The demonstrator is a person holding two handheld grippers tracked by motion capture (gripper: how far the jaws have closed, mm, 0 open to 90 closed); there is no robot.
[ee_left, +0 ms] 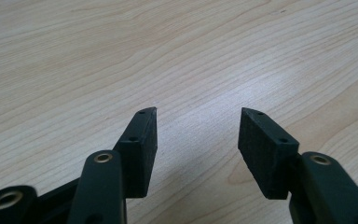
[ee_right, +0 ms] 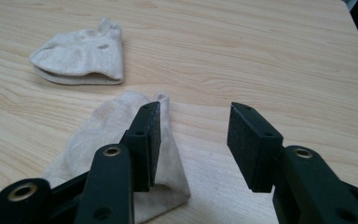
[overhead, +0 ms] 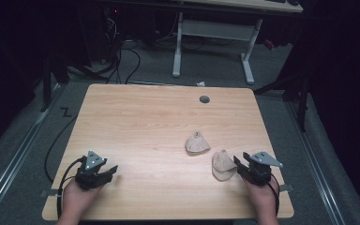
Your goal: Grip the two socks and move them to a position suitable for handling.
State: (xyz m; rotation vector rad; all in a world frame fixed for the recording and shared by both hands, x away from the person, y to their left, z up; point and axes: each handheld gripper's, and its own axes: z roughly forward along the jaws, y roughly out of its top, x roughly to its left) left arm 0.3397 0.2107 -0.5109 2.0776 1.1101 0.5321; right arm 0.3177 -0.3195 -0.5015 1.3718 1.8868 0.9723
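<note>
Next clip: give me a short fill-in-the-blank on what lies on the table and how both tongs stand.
1. The number of beige socks on the table is ____.
2. The near sock lies right beside the ____ tongs.
3. The jaws of the left tongs are ____, with bare wood between them.
4. The far sock lies flat, ____ from the near one.

Missing words: two; right; open; apart

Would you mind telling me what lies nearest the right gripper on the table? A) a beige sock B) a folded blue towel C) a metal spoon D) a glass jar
A: a beige sock lies flat on the wooden table just beside the open right gripper, with a second sock farther off.
</note>
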